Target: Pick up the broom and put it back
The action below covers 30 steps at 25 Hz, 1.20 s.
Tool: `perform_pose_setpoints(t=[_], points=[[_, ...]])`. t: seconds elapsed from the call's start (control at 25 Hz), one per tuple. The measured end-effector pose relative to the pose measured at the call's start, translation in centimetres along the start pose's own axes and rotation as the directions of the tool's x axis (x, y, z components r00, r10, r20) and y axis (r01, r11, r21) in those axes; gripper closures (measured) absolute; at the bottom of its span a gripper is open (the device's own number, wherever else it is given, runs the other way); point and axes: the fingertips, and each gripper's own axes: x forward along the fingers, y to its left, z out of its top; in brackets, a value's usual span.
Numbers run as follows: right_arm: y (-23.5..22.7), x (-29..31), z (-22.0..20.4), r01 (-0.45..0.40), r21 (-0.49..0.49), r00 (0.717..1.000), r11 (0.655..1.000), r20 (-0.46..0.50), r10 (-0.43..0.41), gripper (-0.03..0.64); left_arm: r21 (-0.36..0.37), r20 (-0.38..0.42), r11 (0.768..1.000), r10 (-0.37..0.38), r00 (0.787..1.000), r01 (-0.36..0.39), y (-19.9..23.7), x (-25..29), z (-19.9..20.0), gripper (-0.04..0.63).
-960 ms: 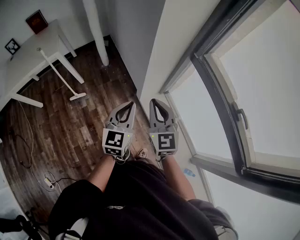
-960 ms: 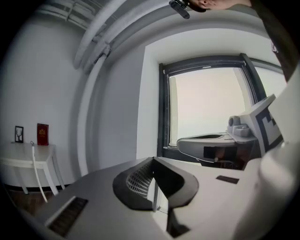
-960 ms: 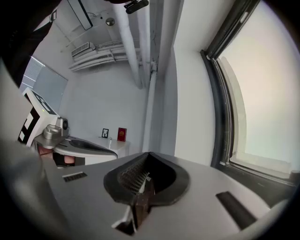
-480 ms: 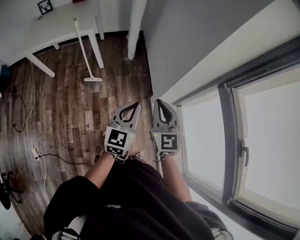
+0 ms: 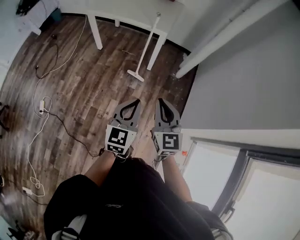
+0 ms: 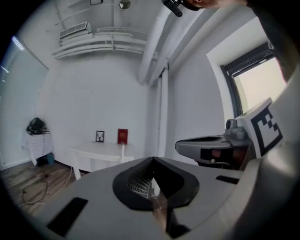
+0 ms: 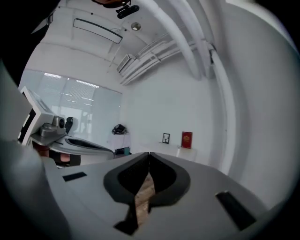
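**Broom** (image 5: 147,45): one. White handle, pale flat head. It stands at the front edge of the white table (image 5: 126,10), with the handle top leaning on that edge and the head on the wood floor just in front of a table leg. The lean probably serves to keep it upright and its handle free to grasp. Not yet picked up.

**Left gripper** (image 5: 136,100): one. Jaws together, nothing between them. Well short of the table, pointing toward it and roughly level.

**Right gripper** (image 5: 159,100): one. Jaws likewise closed and empty. It sits just beside the left gripper, equally far from the table. The pair is likely carried closed because the broom is out of reach; an approach comes first, and then the jaws must part.

**On the table:** one small framed picture (image 6: 100,136) and one red upright item (image 6: 122,136), standing side by side at the table's back, against the wall.

**Floor left of the table:** one power strip (image 5: 42,106) and one dark cable (image 5: 71,135).

**Right of the table:** one white pipe (image 5: 220,40), with one window (image 5: 211,168) further off.
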Motion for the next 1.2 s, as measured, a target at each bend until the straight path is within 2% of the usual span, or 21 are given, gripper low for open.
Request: perform_pose_setpoints(t=[0.12, 0.24, 0.4, 0.56, 0.84, 0.96, 1.12, 1.2], points=[[4.8, 5.5, 0.3, -0.130, -0.005, 0.991, 0.991, 0.013, 0.130, 0.595, -0.026, -0.004, 0.992, 0.124, 0.992, -0.124, 6.2, -1.7, -0.7, 0.595], [9.9, 9.7, 1.1, -0.248, -0.005, 0.968, 0.969, 0.024, 0.248, 0.595, -0.058, -0.013, 0.973, 0.223, 0.975, -0.224, 12.0, -3.6, -1.1, 0.595], [14.5, 13.6, 1.3, -0.340, -0.024, 0.941, 0.940, -0.014, 0.339, 0.595, -0.071, -0.009, 0.947, 0.315, 0.949, -0.315, 18.4, -5.3, -0.7, 0.595], [15.2, 16.5, 1.5, -0.353, -0.051, 0.936, 0.934, -0.029, 0.352, 0.595, -0.080, -0.003, 0.941, 0.330, 0.944, -0.329, 21.3, -4.8, -0.2, 0.595], [14.4, 20.7, 1.4, -0.379, -0.057, 0.925, 0.924, -0.024, 0.378, 0.595, -0.104, -0.027, 0.939, 0.327, 0.944, -0.328, 22.9, -1.8, -0.5, 0.595], [14.1, 23.1, 0.6, -0.412, -0.049, 0.911, 0.910, -0.033, 0.411, 0.595, -0.121, -0.048, 0.931, 0.341, 0.939, -0.345, 24.2, 0.3, -0.9, 0.595], [12.1, 27.7, -1.3, -0.433, 0.010, 0.901, 0.901, -0.038, 0.433, 0.595, -0.127, -0.056, 0.920, 0.366, 0.929, -0.370, 26.8, 4.0, -1.2, 0.595], [10.5, 30.3, -1.0, -0.439, 0.036, 0.898, 0.898, -0.025, 0.440, 0.595, -0.128, -0.055, 0.917, 0.374, 0.926, -0.378, 28.0, 6.7, -1.0, 0.595]])
